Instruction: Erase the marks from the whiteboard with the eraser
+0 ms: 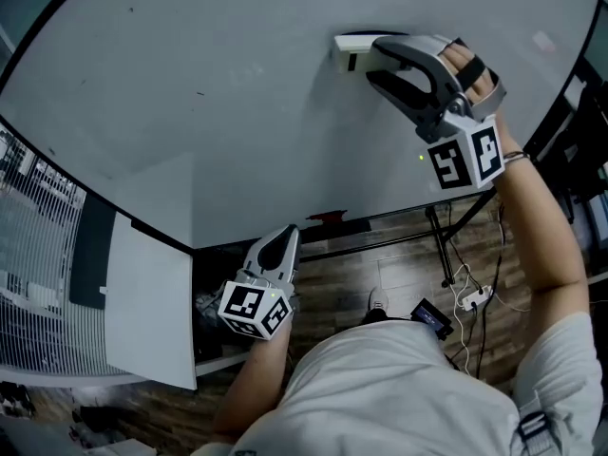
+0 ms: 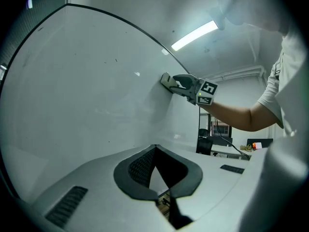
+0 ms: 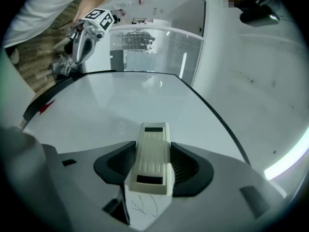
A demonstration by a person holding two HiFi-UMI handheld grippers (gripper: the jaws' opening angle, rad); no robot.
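The whiteboard (image 1: 190, 112) fills most of the head view. My right gripper (image 1: 366, 60) is shut on a cream eraser (image 1: 350, 49), which is pressed flat on the board at upper right. In the right gripper view the eraser (image 3: 153, 163) sits between the dark pads, with thin scribbled marks (image 3: 142, 207) on the board just behind it. My left gripper (image 1: 283, 243) hangs below the board's lower edge, shut and holding nothing. From the left gripper view (image 2: 154, 170) I see the eraser (image 2: 166, 81) and the right gripper (image 2: 190, 87) against the board (image 2: 72, 91).
A red object (image 1: 328, 218) lies at the board's lower edge. The board's stand legs (image 1: 442, 245), cables and a power strip (image 1: 472, 297) are on the wooden floor. A white panel (image 1: 147, 312) and a grating (image 1: 38, 283) stand at the left.
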